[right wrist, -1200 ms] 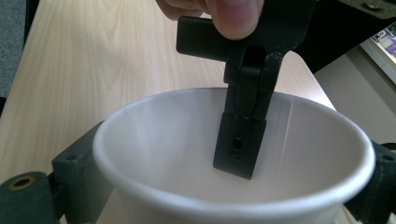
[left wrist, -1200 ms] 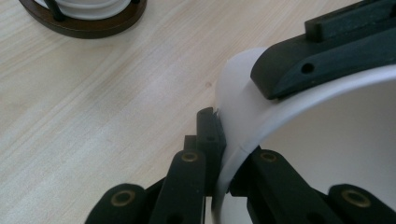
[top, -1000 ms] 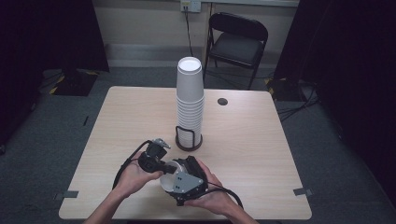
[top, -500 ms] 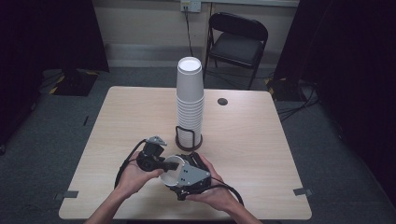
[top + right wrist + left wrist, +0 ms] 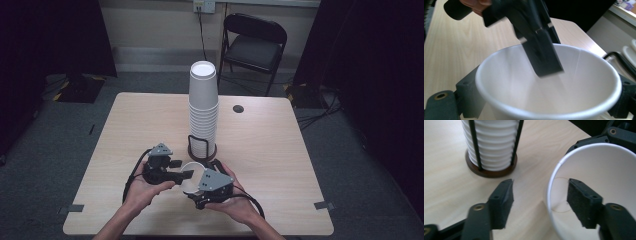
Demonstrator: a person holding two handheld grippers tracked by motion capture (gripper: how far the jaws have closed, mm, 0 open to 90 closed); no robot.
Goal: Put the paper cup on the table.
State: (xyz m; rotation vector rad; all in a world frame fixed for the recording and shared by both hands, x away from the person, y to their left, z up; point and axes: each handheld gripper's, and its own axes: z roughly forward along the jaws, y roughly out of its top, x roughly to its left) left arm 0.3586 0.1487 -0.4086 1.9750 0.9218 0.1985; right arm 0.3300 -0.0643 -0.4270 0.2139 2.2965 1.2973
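Single white paper cup point(image 5: 190, 172), held low over the near part of the desk point(image 5: 125, 130) between the two grippers. The cup is plain, thin-walled and tapered, with a rolled rim; the right gripper view looks into its open mouth point(image 5: 549, 82), and the left gripper view shows the round base faintly through the inside wall point(image 5: 599, 190).

Right gripper point(image 5: 197, 187): its jaws stand either side of the cup's outer wall just below the rim and carry the cup. Left gripper point(image 5: 182, 173): jaws parted and lately widening; one finger point(image 5: 584, 205) is inside the cup mouth, apart from the wall at the point visible, the other finger point(image 5: 501, 202) is outside over bare desk, so the rim lies between them without being pinched. In the right gripper view the inner finger point(image 5: 544, 55) appears blurred above the cup's interior.

Surroundings: just beyond the cup stands a tall stack of cups point(image 5: 203, 107) of the same kind, seated in a black wire holder point(image 5: 201, 147) on a round dark base, near the left gripper's outer finger. A small dark disc point(image 5: 238, 108) lies farther back on the desk, well apart. A folding chair point(image 5: 255, 42) stands behind the desk against the wall.
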